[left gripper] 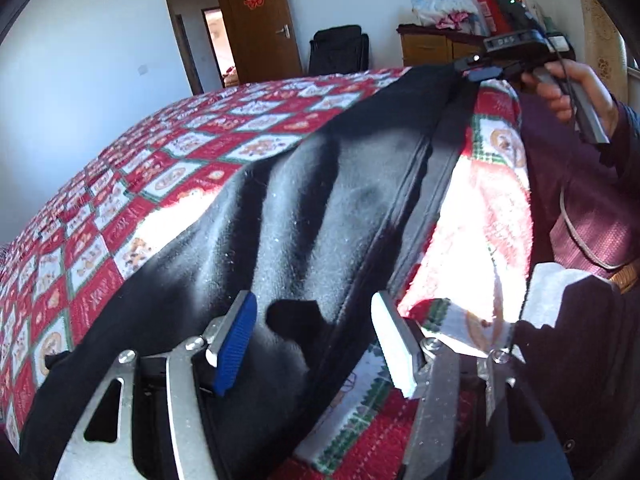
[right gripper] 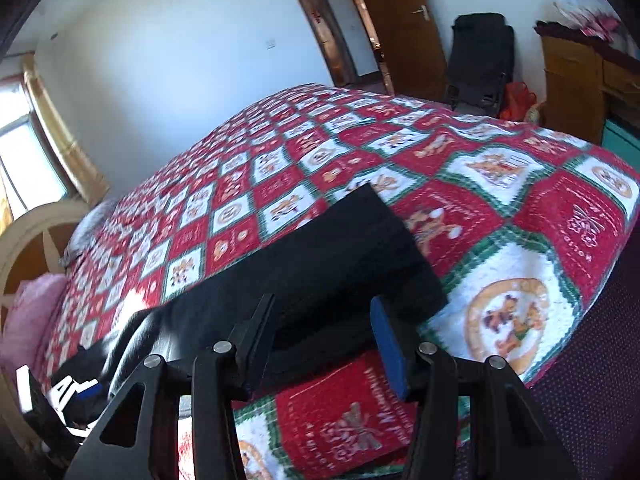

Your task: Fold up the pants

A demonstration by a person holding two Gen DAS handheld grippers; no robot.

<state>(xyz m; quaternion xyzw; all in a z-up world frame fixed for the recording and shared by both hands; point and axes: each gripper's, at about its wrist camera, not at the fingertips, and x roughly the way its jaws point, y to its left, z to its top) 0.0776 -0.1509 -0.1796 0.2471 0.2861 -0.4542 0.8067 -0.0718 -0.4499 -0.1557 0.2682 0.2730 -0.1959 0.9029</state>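
Left gripper [left gripper: 312, 340] agape over black pants [left gripper: 320, 208]; right gripper [right gripper: 324, 344] agape.

The pants [left gripper: 320, 200] lie along the bed's [left gripper: 180, 148] near edge, doorway [left gripper: 212, 40] behind.

My left gripper [left gripper: 312, 340] hides the near end of the black pants [left gripper: 320, 200]; the lower frame edge cuts them off. My right gripper [right gripper: 320, 344] covers their hem. Right wrist view is motion-blurred: quilt [right gripper: 520, 216] lettering unreadable. Clutter on the cabinet [left gripper: 432, 46] too small to identify.
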